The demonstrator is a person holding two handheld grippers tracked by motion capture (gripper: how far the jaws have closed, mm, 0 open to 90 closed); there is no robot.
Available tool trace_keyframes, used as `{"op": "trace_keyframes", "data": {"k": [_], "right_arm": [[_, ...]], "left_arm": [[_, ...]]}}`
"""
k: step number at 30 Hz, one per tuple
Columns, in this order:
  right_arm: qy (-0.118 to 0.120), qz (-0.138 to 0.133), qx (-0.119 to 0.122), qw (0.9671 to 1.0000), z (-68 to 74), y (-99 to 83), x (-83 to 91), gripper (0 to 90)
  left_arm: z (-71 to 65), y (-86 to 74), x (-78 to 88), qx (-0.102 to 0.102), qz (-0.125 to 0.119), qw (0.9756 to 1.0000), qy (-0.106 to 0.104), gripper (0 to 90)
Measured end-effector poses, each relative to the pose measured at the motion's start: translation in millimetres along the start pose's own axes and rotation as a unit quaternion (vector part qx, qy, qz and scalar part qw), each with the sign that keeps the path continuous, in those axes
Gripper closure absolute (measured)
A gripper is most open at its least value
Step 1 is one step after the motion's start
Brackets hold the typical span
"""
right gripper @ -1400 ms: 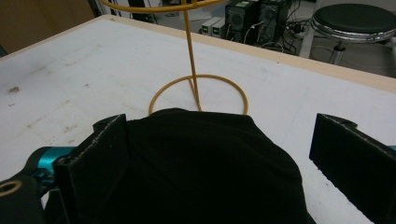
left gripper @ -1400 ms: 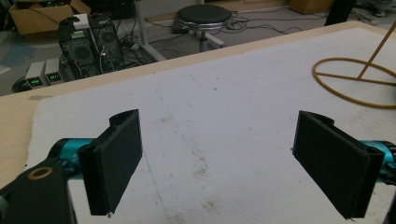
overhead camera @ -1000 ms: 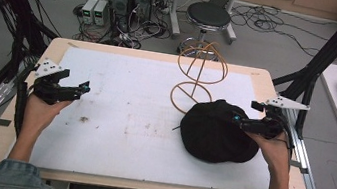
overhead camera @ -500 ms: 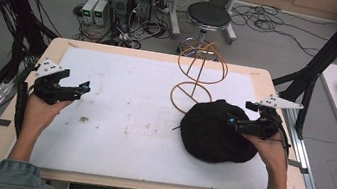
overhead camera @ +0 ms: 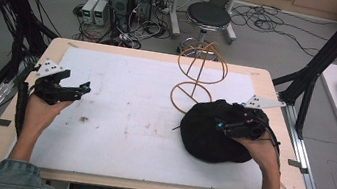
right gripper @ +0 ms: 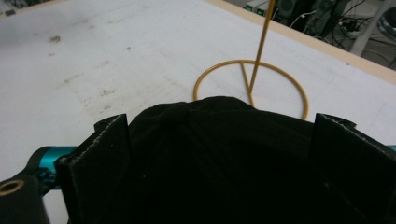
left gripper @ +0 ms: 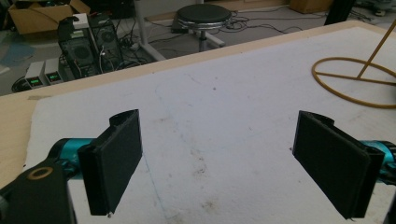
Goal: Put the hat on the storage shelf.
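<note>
Black cap [overhead camera: 211, 131] lies right of centre, beside wire stand [overhead camera: 199, 76]. My right gripper [overhead camera: 224, 127] has slid onto its crown, jaws spread; left gripper [overhead camera: 81, 89] idles open. Grab looks imminent.

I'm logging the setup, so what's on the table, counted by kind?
Black hat: 1
Wire stand: 1
White mat: 1
Grippers: 2, left and right
Total: 5
</note>
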State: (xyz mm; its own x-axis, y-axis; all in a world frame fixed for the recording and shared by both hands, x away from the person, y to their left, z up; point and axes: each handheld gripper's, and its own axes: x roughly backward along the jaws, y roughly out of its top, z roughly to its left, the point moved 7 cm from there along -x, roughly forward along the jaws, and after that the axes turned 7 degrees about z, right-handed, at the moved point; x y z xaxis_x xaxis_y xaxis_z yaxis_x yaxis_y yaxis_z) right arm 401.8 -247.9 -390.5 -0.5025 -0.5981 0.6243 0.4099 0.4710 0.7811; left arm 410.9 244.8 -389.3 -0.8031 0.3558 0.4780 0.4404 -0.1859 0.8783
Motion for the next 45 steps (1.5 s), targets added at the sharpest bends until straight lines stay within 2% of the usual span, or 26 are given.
{"op": "trace_keyframes", "data": {"k": [5,20,21,29,38,40,41,43,45], "right_arm": [[0.0,0.01,0.006,0.9999,2.6,-0.8,-5.7,5.4],[-0.03,0.052,0.034,0.9976,4.8,-6.5,-21.3,8.5],[-0.024,0.058,0.035,0.9974,5.3,-7.8,-21.9,15.7],[-0.019,0.073,0.036,0.9965,5.9,-11.2,-25.0,21.4],[-0.017,0.089,0.051,0.9946,7.3,-14.5,-25.9,39.5],[-0.017,0.089,0.05,0.9946,7.6,-15.0,-25.8,41.4],[-0.011,0.075,0.044,0.9962,6.7,-16.5,-26.0,44.8],[-0.004,0.073,0.032,0.9969,4.3,-19.1,-26.3,47.5],[-0.002,0.072,0.031,0.9969,3.2,-19.5,-26.2,48.8]], "left_arm": [[0.1,-0.2,-0.4,0.002,0.001,1.0,0.002,16.2],[1.3,-2.1,-2.0,0.007,0.004,1.0,0.001,16.4],[1.3,-2.1,-1.9,0.007,0.004,1.0,0.0,16.4],[1.5,-2.4,-2.1,0.008,0.005,1.0,0.001,16.4],[2.1,-2.5,-1.8,0.007,0.006,1.0,0.002,16.4],[2.2,-2.5,-1.8,0.007,0.006,1.0,0.002,16.5],[2.1,-2.5,-1.7,0.008,0.006,0.9999,0.002,16.5],[2.1,-2.4,-1.5,0.008,0.006,0.9999,0.003,16.5],[1.9,-2.5,-1.5,0.008,0.006,0.9999,0.002,16.5]]}}
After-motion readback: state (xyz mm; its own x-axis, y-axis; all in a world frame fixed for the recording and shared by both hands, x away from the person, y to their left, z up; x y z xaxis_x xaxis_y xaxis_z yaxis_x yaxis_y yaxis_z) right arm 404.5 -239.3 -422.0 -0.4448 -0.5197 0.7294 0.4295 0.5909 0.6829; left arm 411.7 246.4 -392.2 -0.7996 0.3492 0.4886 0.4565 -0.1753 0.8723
